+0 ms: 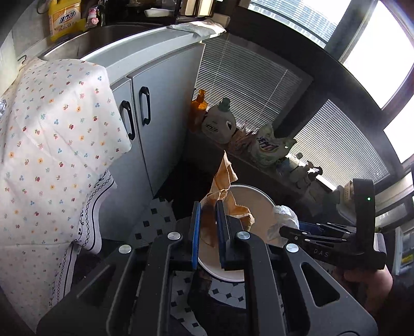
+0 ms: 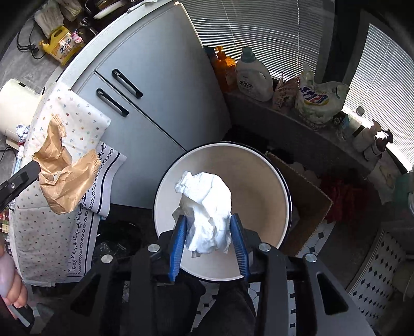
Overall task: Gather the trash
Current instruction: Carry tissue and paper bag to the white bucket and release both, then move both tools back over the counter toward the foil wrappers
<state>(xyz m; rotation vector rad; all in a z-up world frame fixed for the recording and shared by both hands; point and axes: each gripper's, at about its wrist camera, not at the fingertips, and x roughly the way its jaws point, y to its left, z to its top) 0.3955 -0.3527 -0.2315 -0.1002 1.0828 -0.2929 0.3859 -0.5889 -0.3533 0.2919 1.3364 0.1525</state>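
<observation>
"DAS" marks my right gripper [image 1: 289, 227], part-open around the white tissue wad [image 2: 207, 209]; my left gripper [image 1: 208, 227] pinches the brown paper [image 1: 225, 191].

The black arm of the right gripper [image 1: 333, 248] is showing the pale letters "DAS" on its side. The yellow plastic bottle with a handle [image 1: 63, 20] by the sink is wearing a label with big red Chinese signs, too blurred to read. The white plastic jug with a green cap [image 2: 252, 75] is carrying dark signs on its front, and the crinkled white and green bag [image 2: 314, 99] beside it is showing big blue signs with red and yellow. They are too fuzzy to read.
</observation>
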